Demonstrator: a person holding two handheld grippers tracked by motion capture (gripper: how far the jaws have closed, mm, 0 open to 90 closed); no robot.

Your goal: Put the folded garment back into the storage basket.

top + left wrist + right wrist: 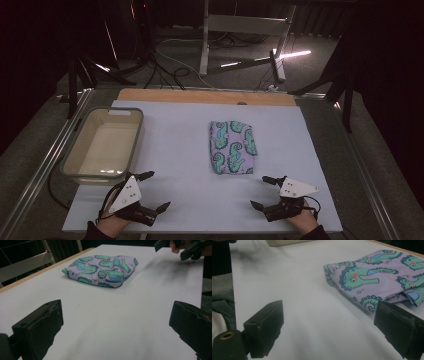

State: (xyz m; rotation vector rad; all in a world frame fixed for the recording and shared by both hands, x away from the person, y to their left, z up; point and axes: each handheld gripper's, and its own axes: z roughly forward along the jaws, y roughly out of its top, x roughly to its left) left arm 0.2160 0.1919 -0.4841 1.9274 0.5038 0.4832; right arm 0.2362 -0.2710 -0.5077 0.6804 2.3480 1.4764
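Folded lilac cloth with green seahorse print [233, 147] lying far of both — nearer right gripper [267, 192] than left gripper [155, 191]; fingers wide open, empty.

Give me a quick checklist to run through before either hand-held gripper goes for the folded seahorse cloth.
1. Left hand-held gripper jaws open, nothing between them: ok.
2. Right hand-held gripper jaws open, nothing between them: ok.
3. Seahorse cloth lies folded and flat on the white table, touched by neither gripper: ok.
4. Path from each gripper to the cloth free of other things: ok.
5. Grey bin stands at the table's left, nothing seen inside it: ok.
6. Whether a jaw can slip under the cloth's near edge: cannot tell.
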